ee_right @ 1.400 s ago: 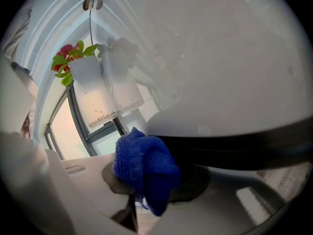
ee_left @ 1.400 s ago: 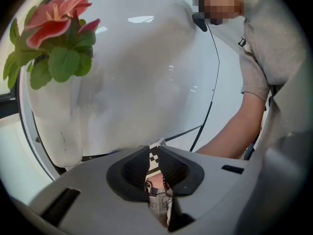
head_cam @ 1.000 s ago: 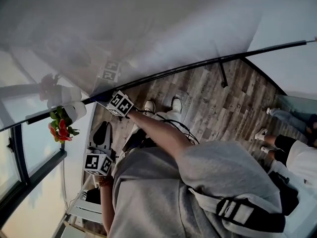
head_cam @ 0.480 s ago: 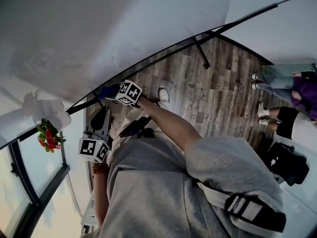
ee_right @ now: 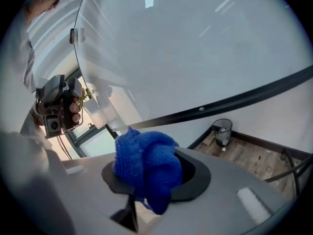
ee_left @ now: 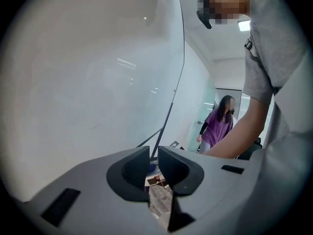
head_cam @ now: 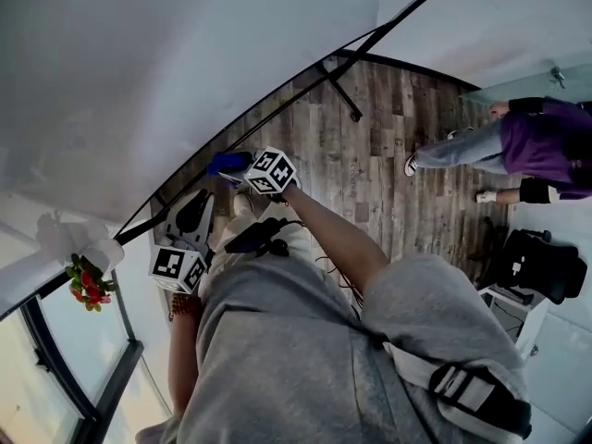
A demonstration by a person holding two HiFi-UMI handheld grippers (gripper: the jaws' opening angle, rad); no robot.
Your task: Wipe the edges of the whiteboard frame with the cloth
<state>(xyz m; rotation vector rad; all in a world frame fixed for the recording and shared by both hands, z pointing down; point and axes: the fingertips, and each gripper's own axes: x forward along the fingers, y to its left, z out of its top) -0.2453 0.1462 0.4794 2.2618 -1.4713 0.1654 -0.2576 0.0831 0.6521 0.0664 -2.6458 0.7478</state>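
Two jaws of right hand-held gripper (ee_right: 155, 176) clamp blue cloth (ee_right: 145, 160); left hand-held gripper (ee_left: 153, 163) barely parted.

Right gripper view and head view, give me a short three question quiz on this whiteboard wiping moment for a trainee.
1. True or false: the right gripper is shut on the blue cloth.
2. Fill in: the bystander on the wooden floor wears a ___ top.
3. In the head view, the cloth lies nearest to: A the black whiteboard frame; B the red flowers; C the bystander.

Key: 1 true; 2 purple; 3 A.
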